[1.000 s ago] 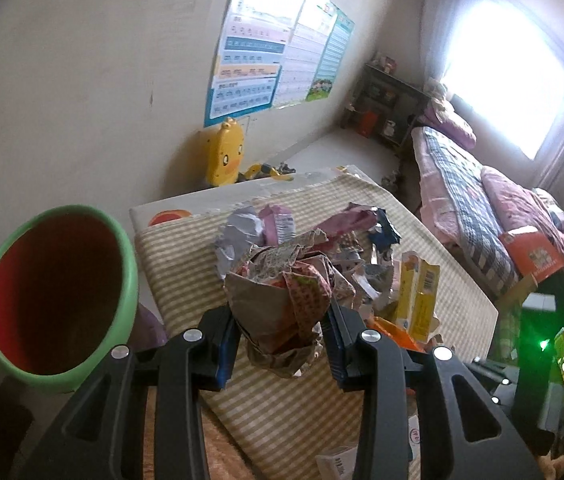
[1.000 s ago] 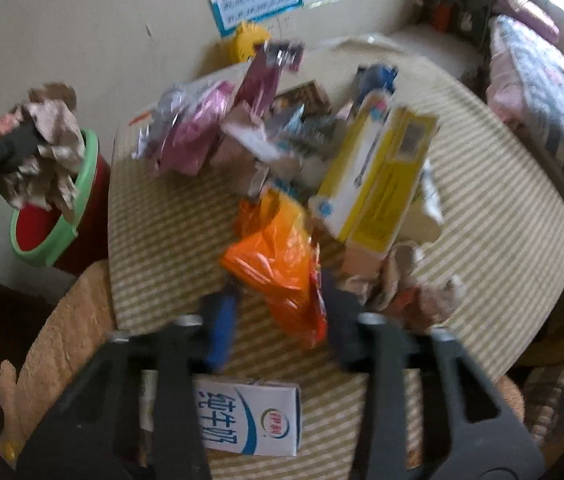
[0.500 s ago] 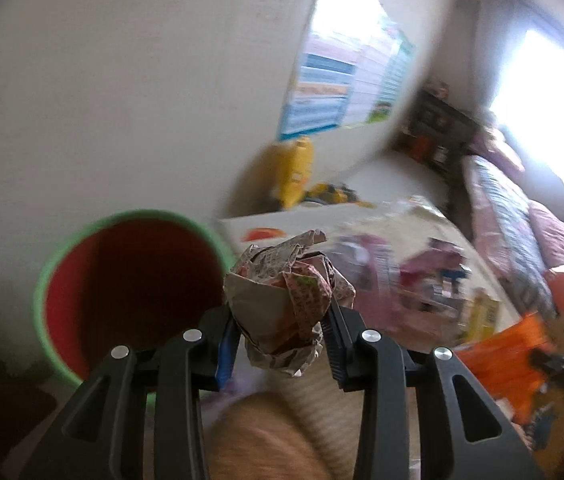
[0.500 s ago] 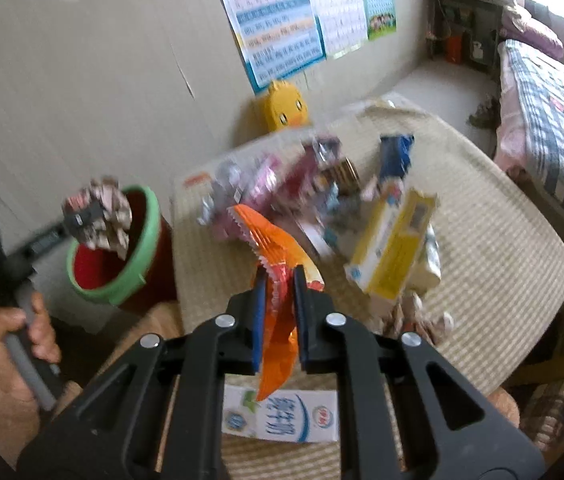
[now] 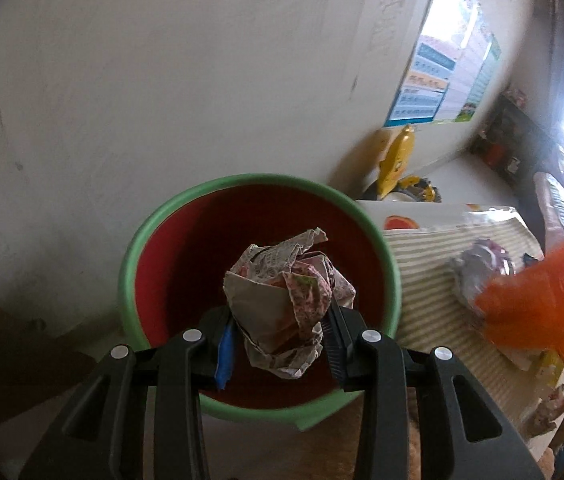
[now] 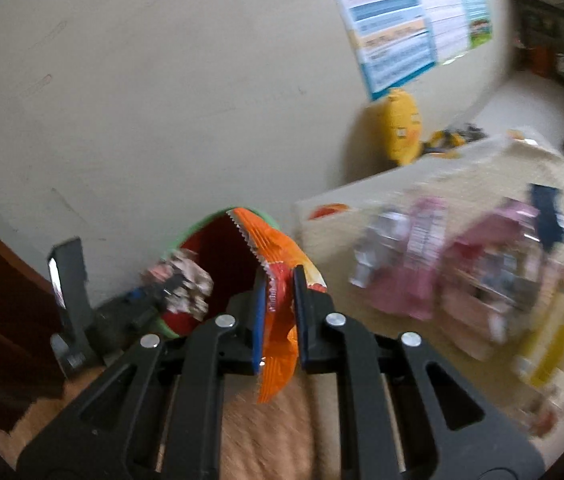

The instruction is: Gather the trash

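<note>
Green-rimmed bin (image 5: 259,292) under my left gripper (image 5: 282,322) — its red mouth wide and uncluttered.

My left gripper tilts down over the bin, its pads clamped on a crumpled paper wad (image 5: 288,300) that hangs above the opening, inside the rim's ring. The bin stands against the bare wall (image 5: 161,80), its right edge just beside the striped table (image 5: 426,280). My right gripper (image 6: 277,308) pinches an orange snack wrapper (image 6: 277,280) tight, angled down toward the bin from the table side; the wrapper's serrated top reaches the rim. More trash — pink packets (image 6: 422,256), a yellow box (image 6: 558,340) — lies blurred on the table.
</note>
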